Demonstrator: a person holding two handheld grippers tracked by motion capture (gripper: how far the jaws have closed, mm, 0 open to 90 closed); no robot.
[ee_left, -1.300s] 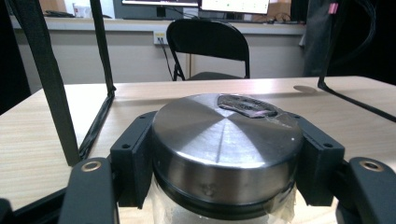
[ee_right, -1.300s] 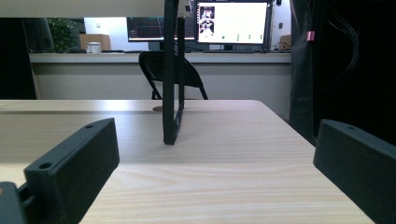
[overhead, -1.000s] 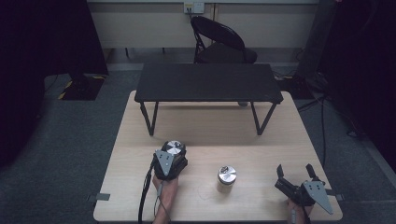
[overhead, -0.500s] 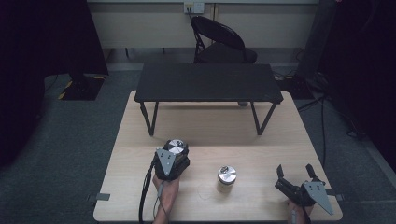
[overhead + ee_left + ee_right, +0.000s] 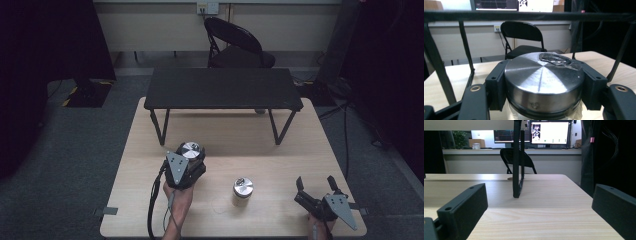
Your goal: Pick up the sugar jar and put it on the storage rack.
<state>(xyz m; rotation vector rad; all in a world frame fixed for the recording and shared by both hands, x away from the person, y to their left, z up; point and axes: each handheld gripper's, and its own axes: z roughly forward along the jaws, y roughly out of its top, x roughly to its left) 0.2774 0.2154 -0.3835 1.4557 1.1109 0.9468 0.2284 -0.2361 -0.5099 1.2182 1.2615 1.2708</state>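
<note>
My left gripper point(image 5: 191, 156) is shut on a jar with a brushed metal lid point(image 5: 190, 149) and holds it just above the wooden table point(image 5: 280, 150), left of the middle. In the left gripper view both black jaws press on the sides of that lid point(image 5: 541, 77), which has a dark smear at its far edge. A second jar with a metal lid point(image 5: 243, 191) stands upright on the table, to the right of the held one. My right gripper point(image 5: 315, 181) rests near the front right corner, open, with nothing but bare table between its jaws point(image 5: 539, 207).
A low black bench-like stand point(image 5: 222, 87) spans the far half of the table; one of its legs point(image 5: 517, 170) rises ahead of the right gripper. A black folding chair point(image 5: 235, 45) stands behind the table by the wall.
The left gripper has risen with the jar in its jaws. The right gripper and the second jar have not moved.
</note>
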